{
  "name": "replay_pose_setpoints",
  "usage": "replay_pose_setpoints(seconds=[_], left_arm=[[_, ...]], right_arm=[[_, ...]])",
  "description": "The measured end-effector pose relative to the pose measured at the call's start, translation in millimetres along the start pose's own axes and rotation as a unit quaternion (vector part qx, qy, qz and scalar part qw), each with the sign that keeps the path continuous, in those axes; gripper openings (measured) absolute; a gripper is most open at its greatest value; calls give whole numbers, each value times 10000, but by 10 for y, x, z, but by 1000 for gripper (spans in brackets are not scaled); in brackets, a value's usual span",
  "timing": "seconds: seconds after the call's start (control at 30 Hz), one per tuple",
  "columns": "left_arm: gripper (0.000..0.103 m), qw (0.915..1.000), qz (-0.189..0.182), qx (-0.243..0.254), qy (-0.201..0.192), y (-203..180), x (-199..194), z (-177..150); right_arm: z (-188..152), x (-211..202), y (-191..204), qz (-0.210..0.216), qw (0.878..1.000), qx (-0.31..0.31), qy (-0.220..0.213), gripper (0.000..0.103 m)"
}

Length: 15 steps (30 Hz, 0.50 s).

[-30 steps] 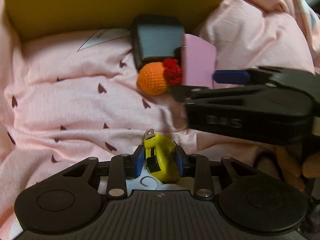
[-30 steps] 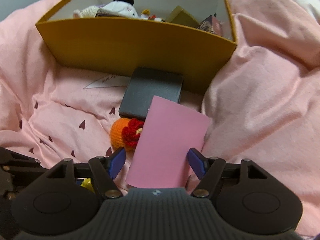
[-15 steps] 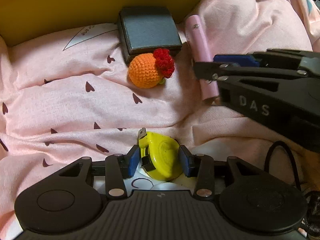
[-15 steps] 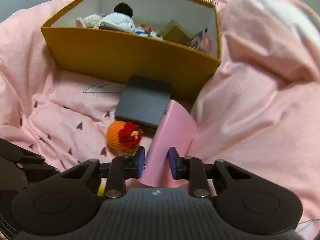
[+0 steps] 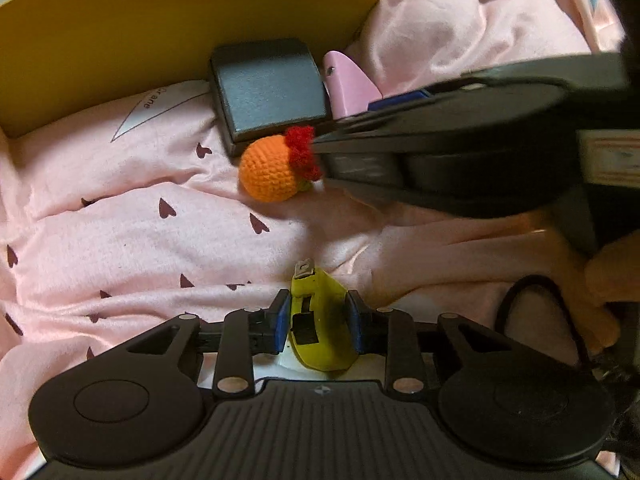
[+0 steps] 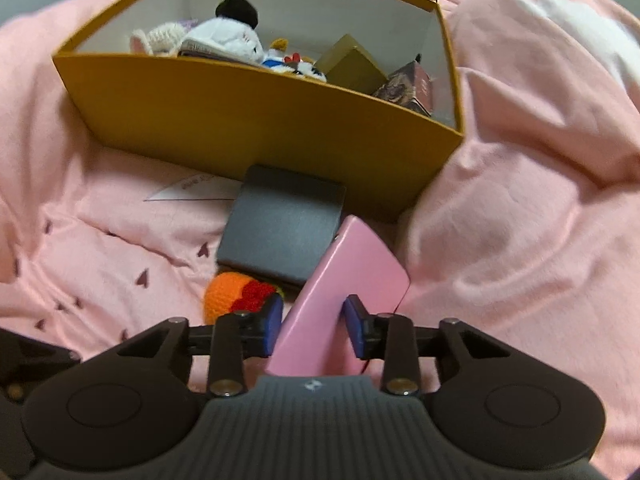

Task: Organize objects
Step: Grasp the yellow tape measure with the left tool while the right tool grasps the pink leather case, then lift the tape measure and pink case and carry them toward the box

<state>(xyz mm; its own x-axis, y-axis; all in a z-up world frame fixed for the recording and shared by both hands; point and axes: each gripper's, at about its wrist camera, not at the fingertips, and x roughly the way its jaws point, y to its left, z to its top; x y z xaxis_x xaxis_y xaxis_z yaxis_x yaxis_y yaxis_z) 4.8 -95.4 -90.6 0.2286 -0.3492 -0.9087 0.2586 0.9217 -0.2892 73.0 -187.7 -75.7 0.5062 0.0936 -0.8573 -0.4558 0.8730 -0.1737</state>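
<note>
Pink bedding (image 5: 120, 216): left gripper (image 5: 318, 322) closing on yellow tape measure (image 5: 318, 320); right gripper (image 6: 312, 322) opening, apparently touching pink case (image 6: 344, 300).

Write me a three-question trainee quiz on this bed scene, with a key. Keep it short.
1. True or false: the yellow tape measure sits between the pads of the left tongs.
2. What lies nearest the orange crochet ball? A) grey case B) white plush toy C) brown carton
3. Fill in: the pink flat case between the pads of the right tongs stands ____ the yellow box.

Key: 1 true. 2 A. 3 outside. The left tongs are closing on the tape measure; the right tongs are opening around the pink case.
</note>
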Motion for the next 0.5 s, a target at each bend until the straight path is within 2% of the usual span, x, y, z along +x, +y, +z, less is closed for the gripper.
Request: replay_pose_setpoints(seconds=[0.1,0.2,0.27,0.5], left_arm=[[34,9999,-43,-92,57,26,30,3],[35,9998,-78,-174,108,44,47,8],[35,9997,-90,-197,100,44,40,8],[32,9985,-232,-487,-11,119,-21,-3]], right_arm=[[37,87,45,-299,9995,-95,11,46],[61,154,5,-289,9995,19,108,51],[52,113,-60,-163,9997,163,122,48],[-60,-204,-534,415,9930,1091,174,25]])
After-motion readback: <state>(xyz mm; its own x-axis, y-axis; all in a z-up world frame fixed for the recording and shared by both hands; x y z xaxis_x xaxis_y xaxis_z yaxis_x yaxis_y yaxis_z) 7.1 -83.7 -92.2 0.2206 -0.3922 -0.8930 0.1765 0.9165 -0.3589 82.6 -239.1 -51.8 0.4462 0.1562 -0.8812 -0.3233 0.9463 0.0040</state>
